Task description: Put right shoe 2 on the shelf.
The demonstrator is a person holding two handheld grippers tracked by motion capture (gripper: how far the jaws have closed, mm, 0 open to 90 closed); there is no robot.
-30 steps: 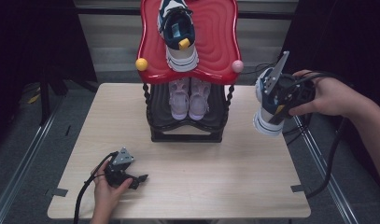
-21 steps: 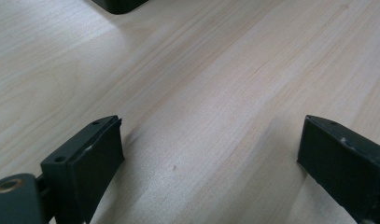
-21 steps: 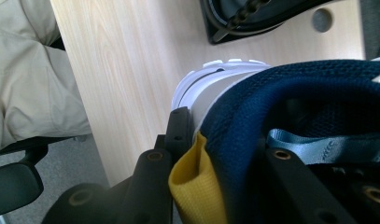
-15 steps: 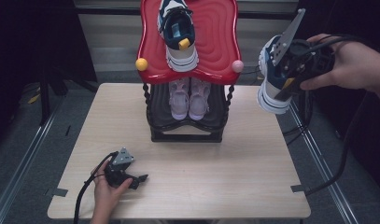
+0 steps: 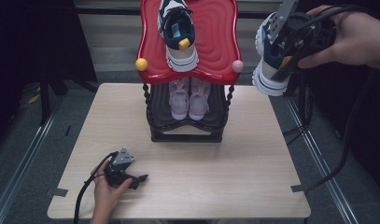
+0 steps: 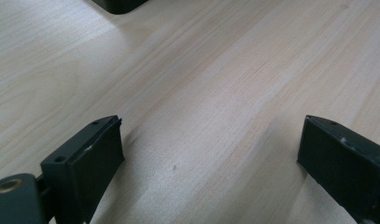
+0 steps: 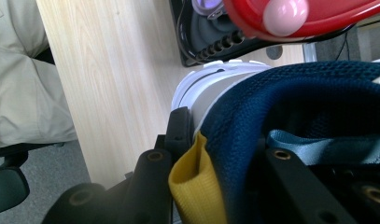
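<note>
A navy and white sneaker [image 5: 178, 37] lies on the red top shelf [image 5: 215, 42] of a two-tier shoe rack. Its mate [image 5: 268, 74] hangs toe down in the air to the right of that shelf, level with its pink corner ball [image 5: 237, 66]. My right gripper [image 5: 280, 53] is shut on the held sneaker's heel collar [image 7: 295, 102], beside the yellow pull tab [image 7: 194, 186]. My left gripper [image 5: 140, 179] rests on the table's front left, and its open jaws [image 6: 211, 158] hold nothing.
A pair of pink shoes [image 5: 189, 95] sits on the rack's black lower shelf. The wooden table [image 5: 225, 163] has free room in front of and beside the rack. Cables trail off the table's right edge. The person's trousers [image 7: 24, 93] are beside the table.
My right gripper has carried the sneaker upward, from beside the lower shelf to the height of the red top shelf. The left gripper has stayed put.
</note>
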